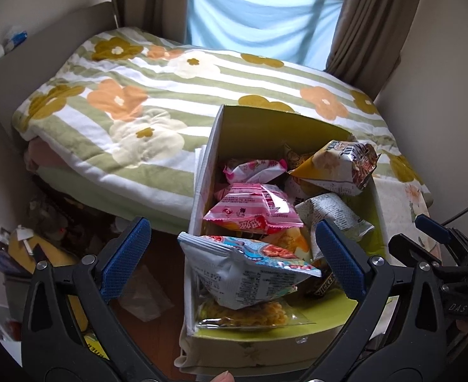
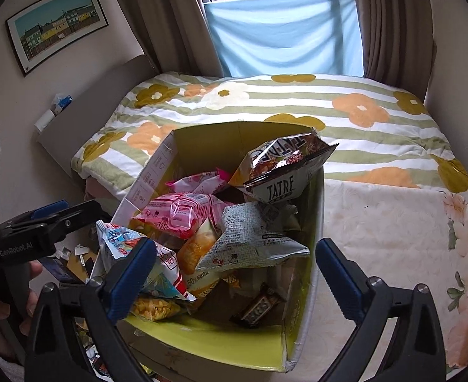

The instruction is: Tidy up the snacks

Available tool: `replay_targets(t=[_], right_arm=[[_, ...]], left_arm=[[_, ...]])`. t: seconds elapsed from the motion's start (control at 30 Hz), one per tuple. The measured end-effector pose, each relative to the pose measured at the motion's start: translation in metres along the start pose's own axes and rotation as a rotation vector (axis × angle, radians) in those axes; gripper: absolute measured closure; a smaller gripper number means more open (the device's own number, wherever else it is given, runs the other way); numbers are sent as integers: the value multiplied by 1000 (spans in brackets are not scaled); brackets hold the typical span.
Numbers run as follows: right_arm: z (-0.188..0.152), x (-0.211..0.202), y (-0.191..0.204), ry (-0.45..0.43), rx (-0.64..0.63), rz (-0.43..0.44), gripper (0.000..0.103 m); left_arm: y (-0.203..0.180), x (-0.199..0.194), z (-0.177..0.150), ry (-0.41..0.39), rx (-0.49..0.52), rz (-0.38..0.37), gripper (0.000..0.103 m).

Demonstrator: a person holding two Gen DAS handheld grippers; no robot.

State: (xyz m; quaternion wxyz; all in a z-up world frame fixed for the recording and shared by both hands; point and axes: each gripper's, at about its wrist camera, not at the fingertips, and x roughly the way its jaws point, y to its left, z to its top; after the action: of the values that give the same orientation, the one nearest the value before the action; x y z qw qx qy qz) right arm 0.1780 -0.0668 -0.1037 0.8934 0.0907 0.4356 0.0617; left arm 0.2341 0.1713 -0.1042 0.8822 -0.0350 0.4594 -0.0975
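An open green-lined cardboard box (image 1: 265,121) (image 2: 221,343) sits at the bed's near edge, full of snack packets. On top lie a pink packet (image 1: 253,210) (image 2: 183,213), a blue-and-white packet (image 1: 246,270) (image 2: 122,245) over the near left rim, a yellow TATRE bag (image 1: 335,165) (image 2: 281,168), a grey-white bag (image 2: 253,238) and a dark chocolate bar (image 2: 259,308). My left gripper (image 1: 234,254) is open and empty above the box's near left part. My right gripper (image 2: 234,270) is open and empty above the box's near part.
The bed with a flowered striped quilt (image 1: 170,95) (image 2: 361,121) fills the back. A pale flowered cloth (image 2: 393,238) lies right of the box. Clutter (image 1: 42,248) covers the floor at the left. Curtains and a window stand behind. The other gripper shows at each view's edge (image 1: 441,245) (image 2: 42,222).
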Motion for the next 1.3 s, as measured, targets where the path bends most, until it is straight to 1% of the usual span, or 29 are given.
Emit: replay_targets(t=[0.17, 0.27, 0.43, 0.5, 0.63, 0.73, 0.87, 0.93, 1.03, 1.3], right_arm=[[4, -28, -11, -64, -6, -10, 3], [5, -53, -22, -114, -19, -37, 3], [6, -106, -41, -198, -49, -113, 3], [6, -130, -49, -239, -58, -148, 3], [3, -175, -63, -315, -61, -220, 3], [0, -202, -72, -359, -58, -270, 3], [-10, -226, -82, -403, -48, -323, 2], [-14, -233, -86, -414, -41, -349, 1], [-21, -239, -95, -416, -6, -383, 1], [-36, -242, -108, -408, 17, -393, 1]], left_arm=[[-25, -23, -1, -48, 9, 9, 0], [-47, -42, -3, -87, 34, 8, 0], [-93, -81, -5, -186, 90, 9, 0], [-112, -98, -7, -229, 111, -3, 0], [-148, -133, -18, -321, 155, -18, 0], [-166, -150, -25, -362, 172, -19, 0], [-185, -168, -37, -405, 180, -25, 0], [-191, -172, -42, -420, 181, -12, 0], [-196, -173, -51, -423, 176, -12, 0], [-202, -168, -63, -413, 175, -6, 0]])
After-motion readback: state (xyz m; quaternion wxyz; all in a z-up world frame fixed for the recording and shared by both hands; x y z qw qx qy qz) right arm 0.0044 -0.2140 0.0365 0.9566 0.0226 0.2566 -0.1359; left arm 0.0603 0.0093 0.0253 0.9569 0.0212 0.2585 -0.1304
